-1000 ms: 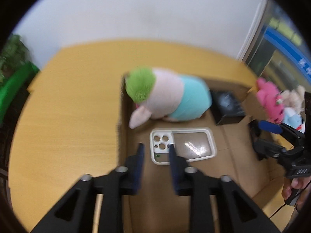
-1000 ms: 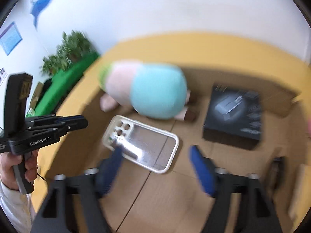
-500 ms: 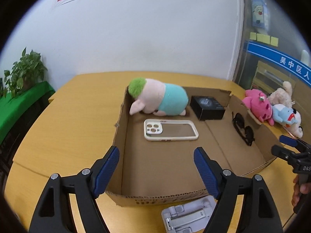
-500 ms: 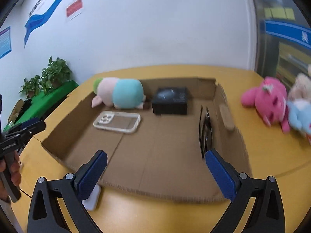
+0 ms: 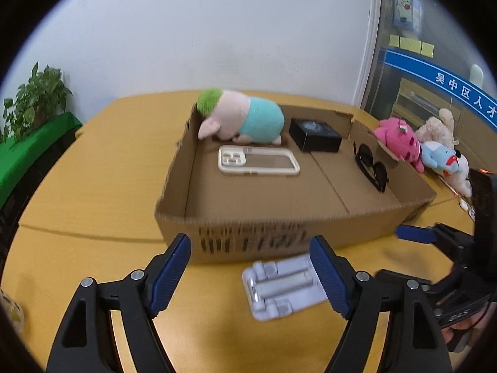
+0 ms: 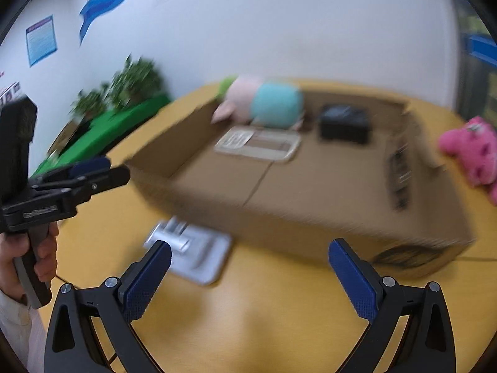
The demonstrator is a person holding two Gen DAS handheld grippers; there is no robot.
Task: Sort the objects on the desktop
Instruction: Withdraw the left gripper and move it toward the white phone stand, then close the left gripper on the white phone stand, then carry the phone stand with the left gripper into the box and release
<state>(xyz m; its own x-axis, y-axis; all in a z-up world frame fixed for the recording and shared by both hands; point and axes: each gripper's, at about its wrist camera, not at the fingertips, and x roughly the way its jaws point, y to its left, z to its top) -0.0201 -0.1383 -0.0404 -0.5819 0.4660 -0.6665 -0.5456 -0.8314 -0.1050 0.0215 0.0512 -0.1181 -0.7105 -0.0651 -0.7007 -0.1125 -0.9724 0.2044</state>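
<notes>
Where everything rests: the tabletop [image 5: 102,168], under and ahead of both sets of jaws.
Cardboard box [image 5: 248,217]: open-topped, just beyond the jaws, its printed front wall facing them.
Left gripper [image 5: 250,248]: jaws apart, having just been opening; nothing between them.
Right gripper [image 6: 250,248]: jaws spread wide, having just been opening; empty as well.
Plush toy [image 5: 245,118]: in the box's far corner, well beyond the jaws; soft and light.
Phone stand [image 5: 285,286]: outside the box, flat on the tabletop just ahead of the left jaws, partly behind their right finger.
Stand, handling: probably rigid plastic or metal, light, smooth and somewhat slippery; likely hinged, so it may unfold when lifted.
Stand, hold: best taken across its two long edges, near the middle, pads low against the tabletop.
Phone case [image 5: 257,163]: flat in the box, in front of the plush toy.
Black carton [image 5: 315,138]: against the box's far wall.
Sunglasses [image 5: 371,164]: along the box's right wall; fragile.
</notes>
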